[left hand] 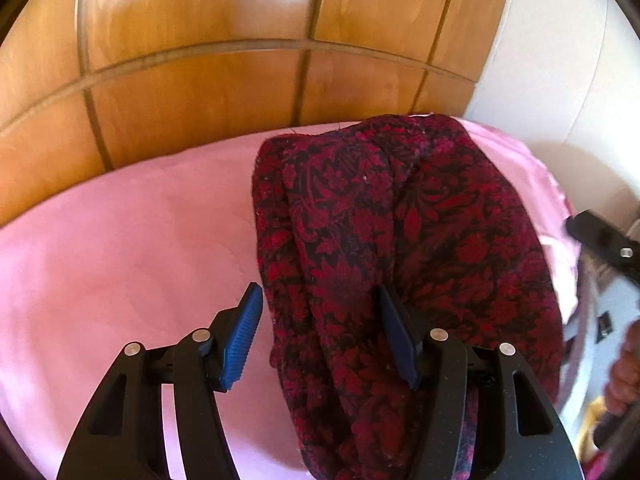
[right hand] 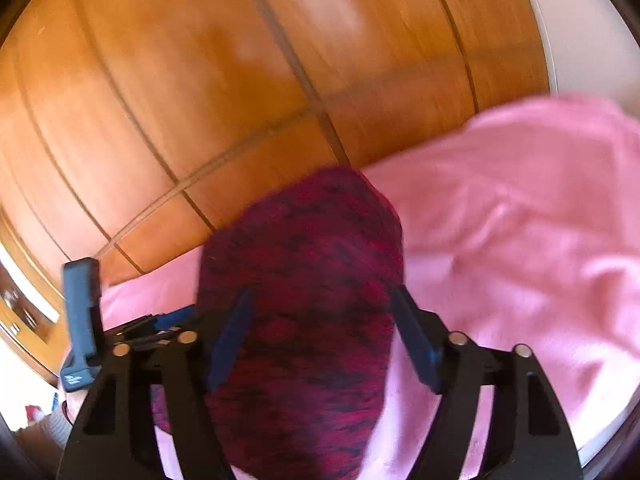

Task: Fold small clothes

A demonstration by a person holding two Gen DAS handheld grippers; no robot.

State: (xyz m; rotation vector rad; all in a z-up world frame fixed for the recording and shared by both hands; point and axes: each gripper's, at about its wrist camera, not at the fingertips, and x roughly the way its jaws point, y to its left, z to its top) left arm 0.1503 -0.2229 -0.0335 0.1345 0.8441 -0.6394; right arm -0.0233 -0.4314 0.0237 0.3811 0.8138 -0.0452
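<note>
A dark red and black patterned garment lies folded in a long bundle on a pink sheet. My left gripper hovers open over the bundle's near left edge. Its left pad is over bare sheet and its right finger is over the cloth. In the blurred right wrist view the same garment runs between the wide-set jaws of my right gripper. Its left finger overlaps the cloth and its right finger stands at the cloth's edge. I see no pinch, so it reads as open.
A wooden panelled wardrobe rises right behind the bed, with a white wall to its right. A person's hand shows at the right edge. The sheet is rumpled on the right.
</note>
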